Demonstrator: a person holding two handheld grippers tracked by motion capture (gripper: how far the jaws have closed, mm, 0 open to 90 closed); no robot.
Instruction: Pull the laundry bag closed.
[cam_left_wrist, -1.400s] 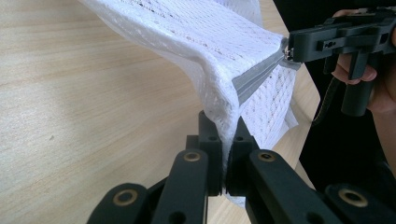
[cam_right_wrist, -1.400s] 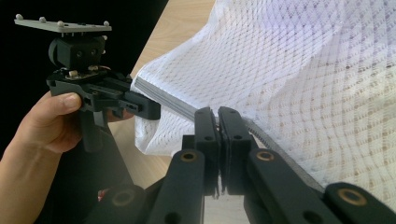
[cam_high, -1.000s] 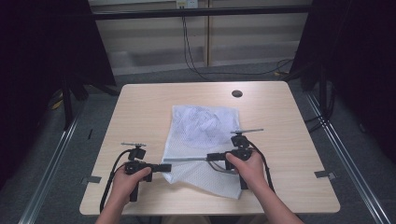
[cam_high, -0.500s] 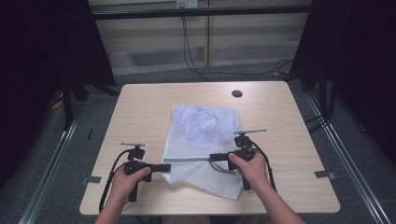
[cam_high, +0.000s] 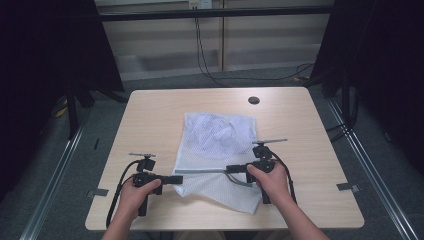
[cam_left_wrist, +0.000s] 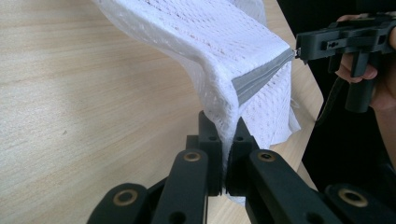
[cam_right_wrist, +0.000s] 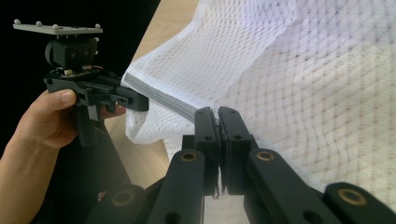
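A pale wooden table carries a white mesh bag, near edge lifted. Its grey zipper band runs straight between the hands: left gripper fingers pinch the bag's corner, right gripper fingers are clamped at the band's other end.

Looks like a lab recording bay, not a home. Pale wood-laminate table with a round black cable grommet, standing alone on grey carpet. Black curtains both sides, black cables trailing down the beige back wall, metal floor rails.
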